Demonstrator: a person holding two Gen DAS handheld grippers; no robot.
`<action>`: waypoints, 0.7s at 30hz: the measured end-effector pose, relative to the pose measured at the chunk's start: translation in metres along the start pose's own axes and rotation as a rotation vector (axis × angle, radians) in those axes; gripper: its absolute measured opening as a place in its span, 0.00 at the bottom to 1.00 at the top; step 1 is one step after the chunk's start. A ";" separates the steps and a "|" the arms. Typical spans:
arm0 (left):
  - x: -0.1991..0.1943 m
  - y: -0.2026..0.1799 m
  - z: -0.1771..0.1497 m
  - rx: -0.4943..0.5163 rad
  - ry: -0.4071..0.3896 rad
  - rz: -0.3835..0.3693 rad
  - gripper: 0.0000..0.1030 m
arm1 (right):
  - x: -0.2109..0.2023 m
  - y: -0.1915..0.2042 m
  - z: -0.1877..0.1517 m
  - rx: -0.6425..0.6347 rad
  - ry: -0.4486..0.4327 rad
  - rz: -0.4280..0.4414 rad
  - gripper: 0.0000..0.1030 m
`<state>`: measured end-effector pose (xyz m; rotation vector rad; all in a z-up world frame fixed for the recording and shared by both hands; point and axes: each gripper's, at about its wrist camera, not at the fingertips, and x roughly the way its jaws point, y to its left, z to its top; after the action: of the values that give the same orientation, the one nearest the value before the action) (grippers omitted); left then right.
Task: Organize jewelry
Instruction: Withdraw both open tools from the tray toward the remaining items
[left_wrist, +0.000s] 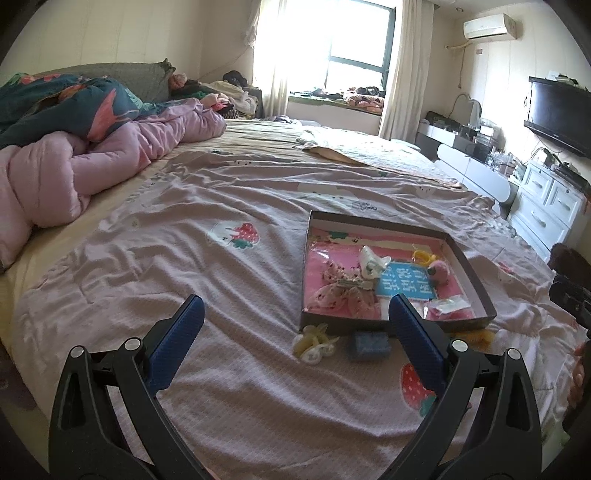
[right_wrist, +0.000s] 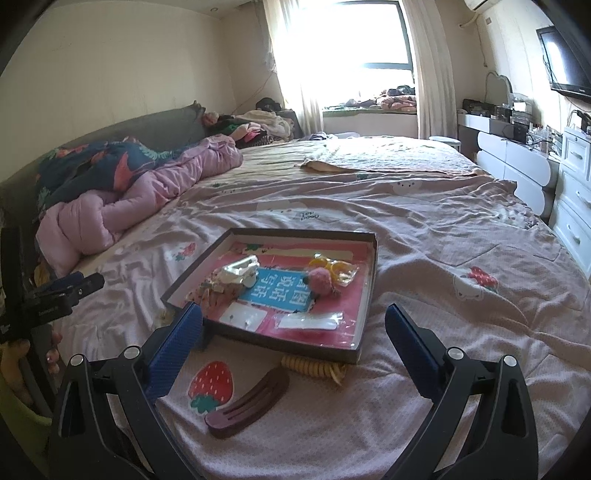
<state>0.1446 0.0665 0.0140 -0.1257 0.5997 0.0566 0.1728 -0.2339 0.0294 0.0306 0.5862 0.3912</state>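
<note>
We hold the left gripper (left_wrist: 295, 314) and the right gripper (right_wrist: 293, 321) spread wide and empty over the bed (left_wrist: 229, 199). Just beside the tray (right_wrist: 370, 280) lie a brown hair clip (right_wrist: 248, 402), a yellow coil tie (right_wrist: 314, 366) and a pale claw clip (left_wrist: 314, 342).

— What sort of place are you working in?

— You're in a home bedroom. A wide bed (left_wrist: 221, 206) with a pink strawberry-print sheet fills the near ground, and a pink quilt (left_wrist: 92, 162) lies bunched at its left.

— What else shows it?

— At the far wall you have a bright window (left_wrist: 332, 40) with pale curtains (left_wrist: 397, 66), clothes piled on its sill. An air conditioner (left_wrist: 489, 26) hangs high on the right. Down the right wall you see a TV (left_wrist: 557, 110) over white drawers (left_wrist: 546, 206), and a cluttered dressing table (right_wrist: 491, 122) with a mirror (right_wrist: 498, 83).

— Lived in?

— Yes: more clothes (right_wrist: 258, 129) heaped at the bed's far left.
</note>
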 end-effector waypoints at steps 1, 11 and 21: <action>0.000 0.001 -0.001 0.001 0.000 0.003 0.89 | 0.001 0.001 -0.002 -0.002 0.004 0.001 0.94; 0.010 0.013 -0.015 0.022 0.056 0.035 0.89 | 0.018 0.020 -0.027 -0.032 0.075 0.028 0.94; 0.021 0.016 -0.022 0.033 0.099 0.030 0.89 | 0.035 0.037 -0.045 -0.054 0.137 0.051 0.94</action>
<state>0.1480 0.0801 -0.0175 -0.0879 0.7007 0.0704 0.1617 -0.1902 -0.0216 -0.0330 0.7110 0.4614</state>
